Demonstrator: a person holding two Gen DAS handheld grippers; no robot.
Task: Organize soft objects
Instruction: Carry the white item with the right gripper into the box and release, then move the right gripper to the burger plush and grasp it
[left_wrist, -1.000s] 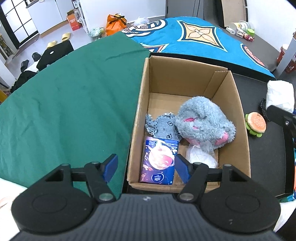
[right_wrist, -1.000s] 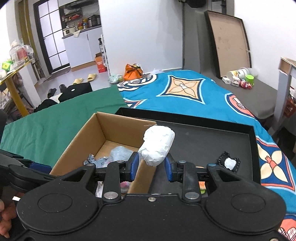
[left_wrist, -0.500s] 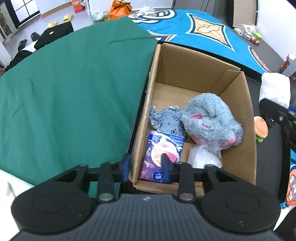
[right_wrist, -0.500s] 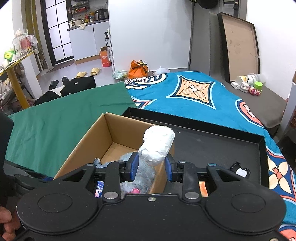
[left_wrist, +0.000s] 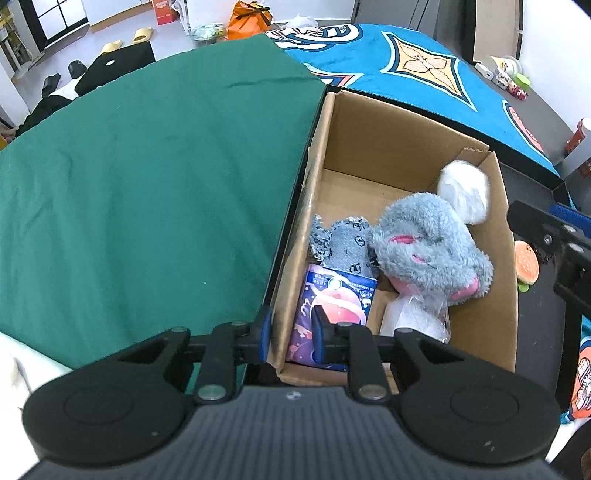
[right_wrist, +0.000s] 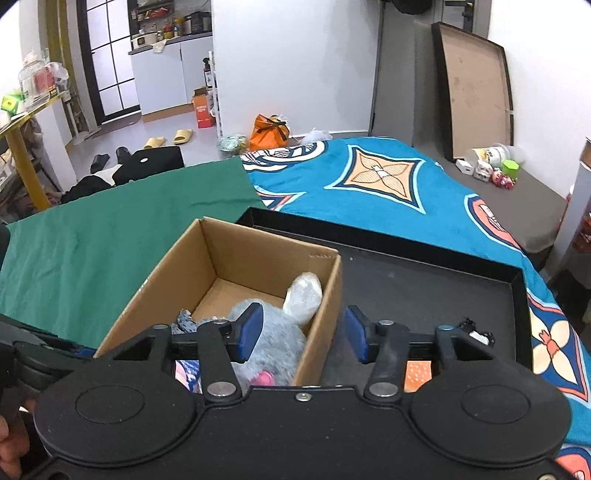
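The left gripper (left_wrist: 290, 334), jaws just closing, pinches the near left wall of the cardboard box (left_wrist: 402, 147). The right gripper (right_wrist: 301, 334), jaws just opening, holds nothing; the white wrapped bundle (right_wrist: 303, 295) lies inside the box's far right corner beside the grey plush toy (left_wrist: 428, 243).

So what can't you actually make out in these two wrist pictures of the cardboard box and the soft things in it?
- Purple printed packet: left wrist view, lower end behind the left gripper.
- Clear plastic bag: contents unreadable, part under the grey plush toy.
- Burger-shaped plush: part hidden by the brown cardboard box wall and the right gripper.
- White wrapped bundle: blurred, material unclear.
- Small black item: right wrist view, too small.
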